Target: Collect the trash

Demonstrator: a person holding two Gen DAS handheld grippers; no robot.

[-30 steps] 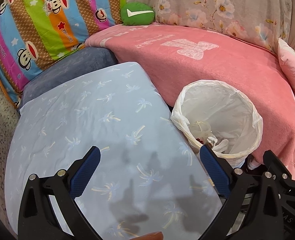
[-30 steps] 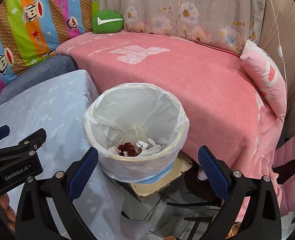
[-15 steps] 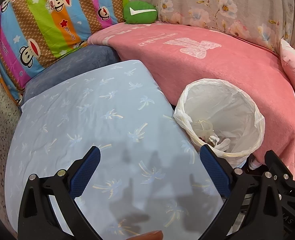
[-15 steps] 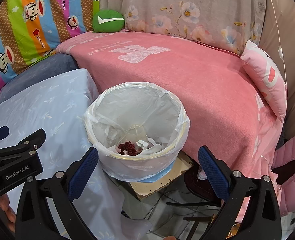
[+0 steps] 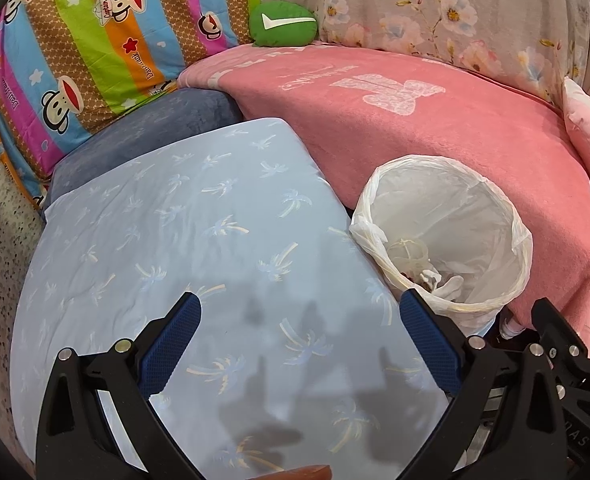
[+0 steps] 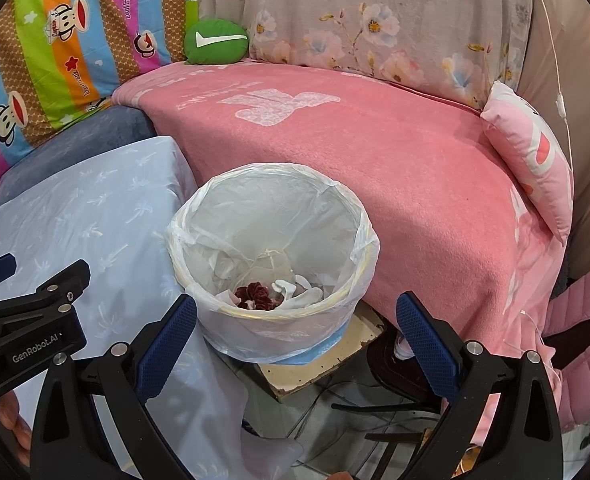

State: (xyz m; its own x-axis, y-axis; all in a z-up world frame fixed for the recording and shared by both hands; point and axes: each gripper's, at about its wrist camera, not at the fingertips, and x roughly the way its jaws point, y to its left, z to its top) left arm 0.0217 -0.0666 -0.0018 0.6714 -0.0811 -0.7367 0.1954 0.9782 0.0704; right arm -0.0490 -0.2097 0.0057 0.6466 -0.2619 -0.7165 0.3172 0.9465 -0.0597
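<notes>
A round bin lined with a white plastic bag [image 6: 337, 216] [image 5: 495, 216] stands between the table and the pink sofa. Inside it lie dark red scraps [image 6: 257, 297] and white crumpled pieces [image 6: 295, 290] [image 5: 441, 284]. My right gripper [image 6: 295, 312] hangs open just in front of the bin's near rim, nothing between its fingers. My left gripper [image 5: 299, 316] is open above the table's pale blue palm-print cloth [image 5: 183, 232], with the bin to its right. The left gripper's black body [image 6: 27, 320] shows at the left of the right wrist view.
A pink blanket [image 6: 395, 152] covers the sofa behind the bin, with a pink cushion [image 6: 531, 152], a green cushion [image 6: 215, 42] and striped monkey-print bedding [image 5: 87, 40]. Under the bin sits a worn board [image 6: 315, 368], with cables on the floor [image 6: 375, 412].
Both views have slid slightly downward, so the bin and table sit a little lower in frame. Both grippers stay open and empty.
</notes>
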